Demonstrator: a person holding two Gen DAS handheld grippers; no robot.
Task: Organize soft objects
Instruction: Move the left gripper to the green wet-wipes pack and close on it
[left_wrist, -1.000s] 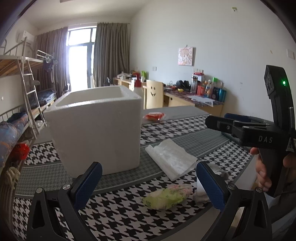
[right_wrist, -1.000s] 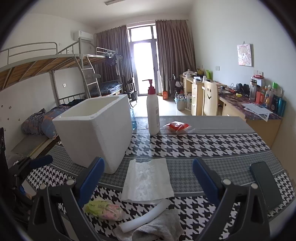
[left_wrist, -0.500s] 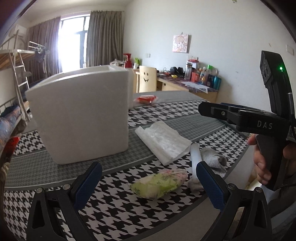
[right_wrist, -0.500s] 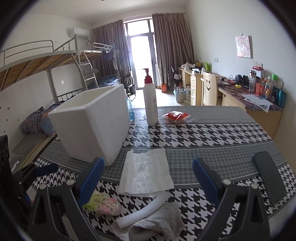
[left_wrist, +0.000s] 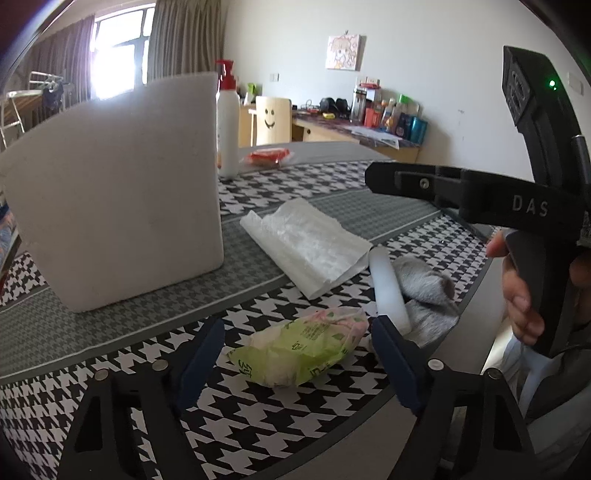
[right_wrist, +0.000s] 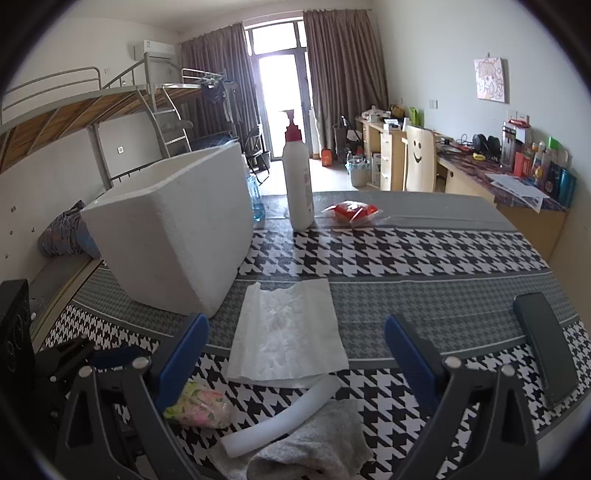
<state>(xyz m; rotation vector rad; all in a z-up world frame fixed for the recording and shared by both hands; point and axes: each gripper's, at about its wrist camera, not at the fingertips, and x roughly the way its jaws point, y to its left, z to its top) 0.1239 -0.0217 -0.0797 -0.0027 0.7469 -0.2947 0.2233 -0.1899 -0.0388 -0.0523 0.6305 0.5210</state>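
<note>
Soft tissue pack (left_wrist: 301, 349), green and pink wrapper, lies on the houndstooth tablecloth (left_wrist: 258, 417) near the table's front edge, between the blue pads of the left gripper (left_wrist: 297, 363). Jaws closing, pads flank the pack, not yet pressing it. Left gripper pitched down toward the table. Just right of the pack: white foam tube (left_wrist: 388, 288) lying across a grey cloth (left_wrist: 424, 284). White paper sheet (left_wrist: 306, 243) flat behind them. White foam box (left_wrist: 114, 192) upright, left rear, pump bottle (left_wrist: 227, 125) behind it. Right gripper (right_wrist: 295, 354) angled down, jaws spread wide, nothing between them, above the paper sheet and tube. A hand (left_wrist: 521, 295) wraps its black handle at the table's right edge. Black phone (right_wrist: 546, 347) lies flat at far right.
</note>
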